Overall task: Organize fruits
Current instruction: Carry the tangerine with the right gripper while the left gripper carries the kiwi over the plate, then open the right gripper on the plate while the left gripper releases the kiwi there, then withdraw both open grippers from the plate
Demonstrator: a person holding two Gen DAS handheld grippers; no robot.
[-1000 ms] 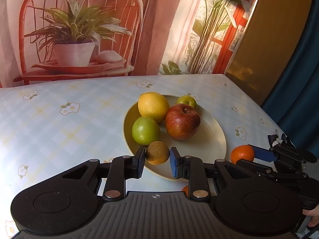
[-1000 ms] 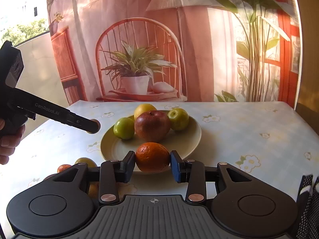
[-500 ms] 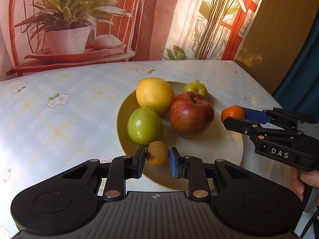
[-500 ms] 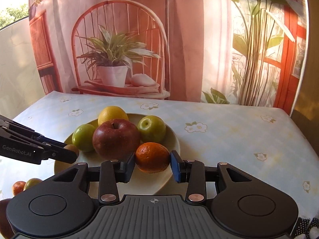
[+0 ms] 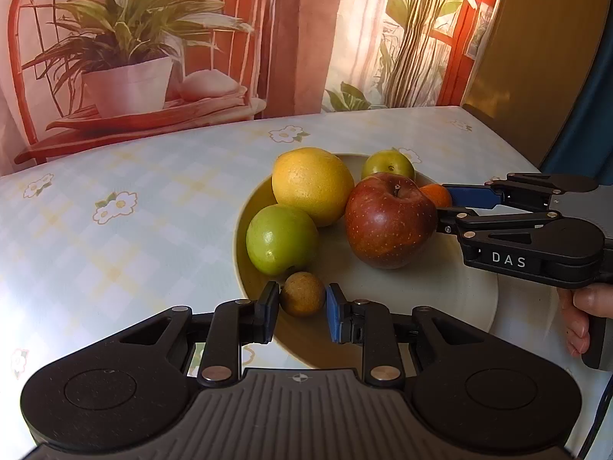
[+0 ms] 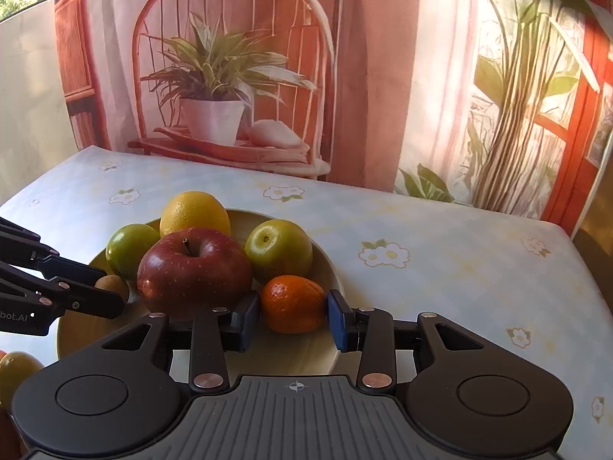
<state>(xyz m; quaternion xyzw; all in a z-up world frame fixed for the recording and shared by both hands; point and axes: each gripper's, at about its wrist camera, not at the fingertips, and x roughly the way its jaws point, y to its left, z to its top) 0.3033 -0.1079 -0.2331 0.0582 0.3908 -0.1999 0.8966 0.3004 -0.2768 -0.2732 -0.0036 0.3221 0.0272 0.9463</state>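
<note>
Orange mandarin (image 6: 293, 304) — soft-skinned, light — sits pinched at its middle in my right tool (image 6: 293, 317), at the plate's (image 6: 325, 264) four o'clock; my left tool (image 5: 302, 304) pinches the firm brown fruit (image 5: 302, 293) at seven o'clock.

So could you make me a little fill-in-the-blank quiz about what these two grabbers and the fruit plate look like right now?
1. The left gripper is shut on a small ____ fruit.
2. The right gripper grips the ____.
3. The biggest red fruit on the plate is an ____.
4. Green fruits on the plate number ____.

Missing words: brown; tangerine; apple; two
</note>
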